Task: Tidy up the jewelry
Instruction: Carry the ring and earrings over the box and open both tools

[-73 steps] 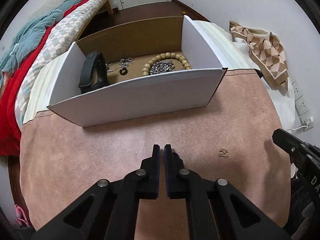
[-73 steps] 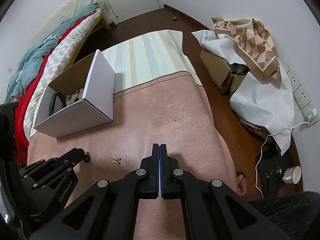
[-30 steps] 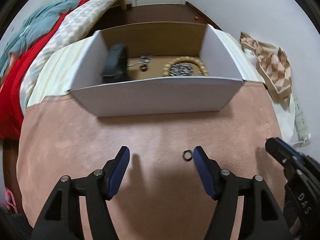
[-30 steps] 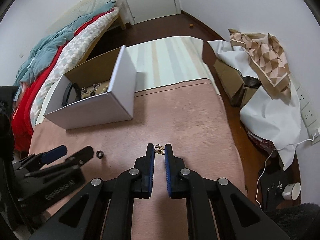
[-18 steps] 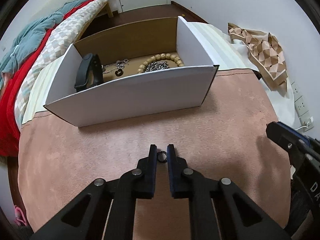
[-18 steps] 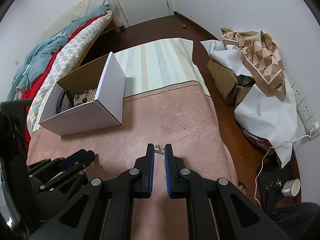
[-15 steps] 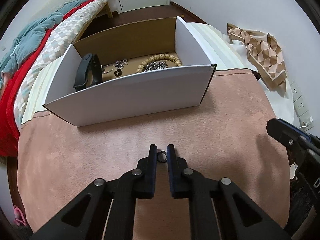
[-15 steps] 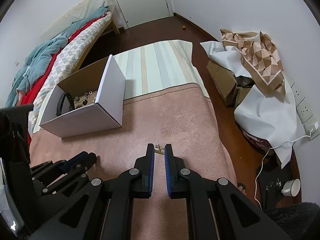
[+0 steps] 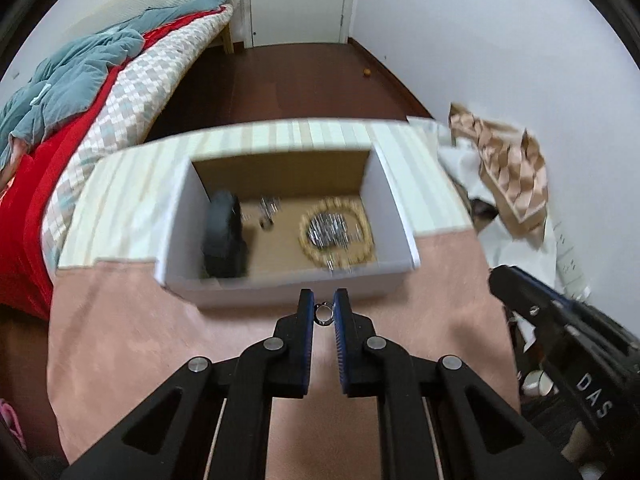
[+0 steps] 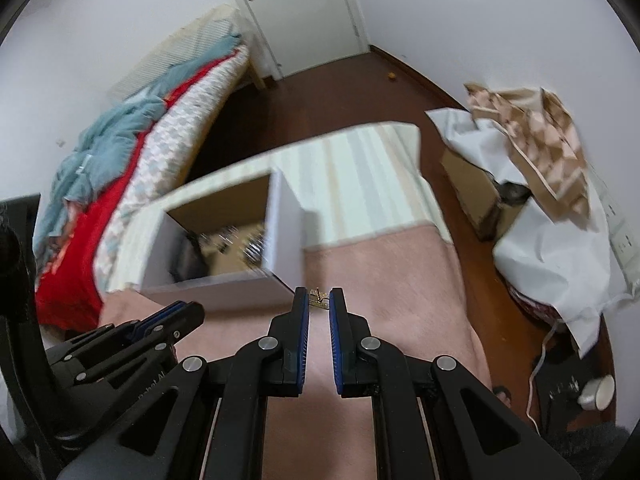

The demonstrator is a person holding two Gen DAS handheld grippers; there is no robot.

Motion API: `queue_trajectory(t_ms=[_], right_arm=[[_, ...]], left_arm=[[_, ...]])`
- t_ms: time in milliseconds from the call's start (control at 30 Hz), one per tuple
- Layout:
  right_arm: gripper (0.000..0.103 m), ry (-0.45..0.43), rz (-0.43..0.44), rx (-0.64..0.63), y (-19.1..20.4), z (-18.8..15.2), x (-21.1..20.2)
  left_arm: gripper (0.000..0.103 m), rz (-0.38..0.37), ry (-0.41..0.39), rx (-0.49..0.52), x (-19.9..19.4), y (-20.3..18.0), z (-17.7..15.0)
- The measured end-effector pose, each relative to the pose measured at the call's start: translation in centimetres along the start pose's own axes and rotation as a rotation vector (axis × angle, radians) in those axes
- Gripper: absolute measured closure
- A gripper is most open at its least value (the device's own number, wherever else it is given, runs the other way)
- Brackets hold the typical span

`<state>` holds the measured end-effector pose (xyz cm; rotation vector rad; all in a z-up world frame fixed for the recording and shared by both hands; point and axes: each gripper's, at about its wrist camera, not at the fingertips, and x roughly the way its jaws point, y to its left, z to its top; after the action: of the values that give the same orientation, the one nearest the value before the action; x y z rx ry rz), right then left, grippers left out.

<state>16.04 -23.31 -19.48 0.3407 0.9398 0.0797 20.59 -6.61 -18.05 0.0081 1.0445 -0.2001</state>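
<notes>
A: Where are the items?

B: The ring (image 9: pixel 323 314) is clamped between the fingertips of the left gripper (image 9: pixel 323 312), just short of the near wall of the box (image 9: pixel 280 288). The gold earring (image 10: pixel 319 298) is pinched at the tips of the right gripper (image 10: pixel 319 300), near the box's right corner.

A: How should the step be done?

B: Judgement: carry each piece past the near wall before releasing. Keep the tips level so the ring cannot roll out. Release low over bare cardboard, between the black band (image 9: pixel 224 236) on the left and the bead bracelet (image 9: pixel 336 232) on the right.

A: What is unclear?

B: Both views are motion-blurred. The silver chain (image 9: pixel 330 230) inside the bracelet and the small pieces (image 9: pixel 269 210) at the far side smear together. The earring's shape is too small to resolve. The pink blanket (image 9: pixel 140 340) under the grippers is cut off by the frame.
</notes>
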Motion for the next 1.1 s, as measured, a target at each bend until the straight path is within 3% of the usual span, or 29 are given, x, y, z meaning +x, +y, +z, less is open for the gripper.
queue_trajectory(t_ms=[133,300,633,700,800,867,933,1000,1100], right_arm=[[0.093,0.006,0.076,-0.025,2.4,3.2,1.2],[0.093,0.085,0.146,-0.048,4.7,5.7,4.5],[0.091,0.289,0.230,-0.029,6.0,6.0,9.3],[0.091,0.306,0.238,-0.018,6.1,5.9,9.6],[0.091,0.297,0.229,-0.016,6.1,5.9,9.2],[0.088,0.285,0.230,-0.005,6.0,6.0,8.8],[0.079,0.259,0.201,-0.004,5.8,6.3,8.0],[0.075,0.229,0.169,-0.013,5.6,6.6,7.0],[0.053,0.196,0.080,-0.043,5.5,6.7,5.5]], left_arm=[[0.096,-0.015,0.009,-0.038,0.4,2.2,3.1],[0.095,-0.037,0.058,-0.080,2.3,5.0,6.3],[0.093,-0.074,0.135,-0.090,3.8,6.3,9.2],[0.093,-0.053,0.130,-0.088,3.5,6.4,9.4],[0.080,-0.013,0.106,-0.087,2.5,6.9,9.7],[0.053,0.019,0.082,-0.096,1.6,7.4,9.6],[0.038,0.048,0.048,-0.104,0.4,8.0,9.4],[0.037,0.089,0.029,-0.103,-0.5,8.6,9.0],[0.032,0.134,0.015,-0.105,-1.7,9.0,8.1]])
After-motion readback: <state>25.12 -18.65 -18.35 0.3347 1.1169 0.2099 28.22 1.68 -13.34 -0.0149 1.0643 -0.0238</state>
